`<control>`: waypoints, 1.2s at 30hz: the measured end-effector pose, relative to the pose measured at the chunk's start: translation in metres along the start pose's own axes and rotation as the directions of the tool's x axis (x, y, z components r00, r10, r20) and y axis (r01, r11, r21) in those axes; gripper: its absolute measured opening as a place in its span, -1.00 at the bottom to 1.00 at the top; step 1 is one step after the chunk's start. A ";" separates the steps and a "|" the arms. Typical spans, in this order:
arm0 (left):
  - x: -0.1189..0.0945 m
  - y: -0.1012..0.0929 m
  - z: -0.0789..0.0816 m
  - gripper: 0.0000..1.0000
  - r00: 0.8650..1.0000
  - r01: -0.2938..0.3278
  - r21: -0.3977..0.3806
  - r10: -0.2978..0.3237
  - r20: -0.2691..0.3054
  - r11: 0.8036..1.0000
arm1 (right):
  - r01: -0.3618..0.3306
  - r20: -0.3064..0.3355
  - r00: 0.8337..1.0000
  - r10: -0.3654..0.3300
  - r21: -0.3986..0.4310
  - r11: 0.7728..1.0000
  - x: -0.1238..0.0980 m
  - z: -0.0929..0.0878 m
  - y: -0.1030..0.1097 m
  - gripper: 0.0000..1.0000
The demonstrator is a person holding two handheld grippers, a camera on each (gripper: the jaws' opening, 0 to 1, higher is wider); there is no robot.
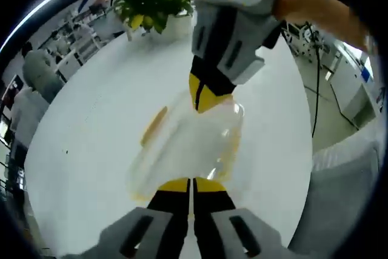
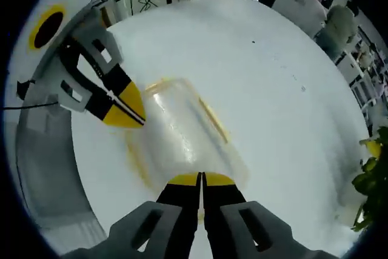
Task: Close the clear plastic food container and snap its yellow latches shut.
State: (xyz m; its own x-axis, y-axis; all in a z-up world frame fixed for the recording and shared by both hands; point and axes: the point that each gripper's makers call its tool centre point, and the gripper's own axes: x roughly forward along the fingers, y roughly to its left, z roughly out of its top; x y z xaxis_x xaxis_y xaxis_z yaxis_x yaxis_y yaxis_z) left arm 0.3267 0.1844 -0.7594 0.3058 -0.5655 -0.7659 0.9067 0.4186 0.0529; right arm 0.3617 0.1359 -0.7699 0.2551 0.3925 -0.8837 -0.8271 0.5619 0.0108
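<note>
1. Roughly centred on the white table [image 1: 79, 150], the clear container [image 1: 188, 144] lies with its lid down; in the left gripper view it sits just ahead of the left gripper [image 1: 192, 184], whose yellow-tipped jaws are pressed together at its 6 o'clock edge.
2. Whether those jaws pinch a latch or merely push on the rim, I cannot tell; nothing visibly sits between them.
3. At 12 o'clock in that view the right gripper [image 1: 206, 96] bears on the far end, jaws closed to a point.
4. From the right gripper view, the right gripper [image 2: 200, 180] has its jaws together at the container's near end, while the left gripper [image 2: 124, 112] touches the corner at 10 o'clock.
5. One yellow latch [image 1: 154, 125] on the long side looks flared outward, probably not snapped.
6. Risk: pressing from opposite ends could make the light box skid or tip on the smooth table, since nothing clamps it.
7. Uneven pressure might pop the lid up along the unlatched side.
8. A potted plant [image 1: 151, 5] stands at the table's far edge, well apart.
</note>
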 end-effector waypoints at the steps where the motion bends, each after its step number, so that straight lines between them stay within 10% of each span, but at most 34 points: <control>1: 0.000 -0.003 0.005 -1.00 0.999 0.003 -0.022 -0.003 0.035 1.000 | -0.008 0.021 1.000 0.008 0.014 1.000 0.001 0.004 0.001 -1.00; 6: 0.005 -0.010 0.017 -1.00 0.993 0.010 -0.037 -0.006 0.117 0.999 | -0.026 0.091 0.996 0.025 0.005 1.000 0.005 0.019 0.005 -1.00; 16: 0.010 -0.023 0.005 -1.00 0.995 0.047 -0.065 -0.041 0.086 0.997 | 0.053 0.168 0.985 -0.046 -0.040 0.998 0.001 0.041 -0.008 -1.00; 36: 0.008 -0.025 0.000 -1.00 0.991 0.079 -0.131 -0.063 0.120 0.988 | 0.093 0.138 0.986 -0.092 -0.005 0.996 0.020 0.038 -0.035 -1.00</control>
State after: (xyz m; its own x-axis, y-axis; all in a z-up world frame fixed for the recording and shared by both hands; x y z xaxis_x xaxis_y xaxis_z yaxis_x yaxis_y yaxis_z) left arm 0.3061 0.1694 -0.7674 0.2806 -0.6723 -0.6850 0.8821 0.4619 -0.0920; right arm 0.4151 0.1523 -0.7704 0.3963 0.4360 -0.8080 -0.8023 0.5923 -0.0739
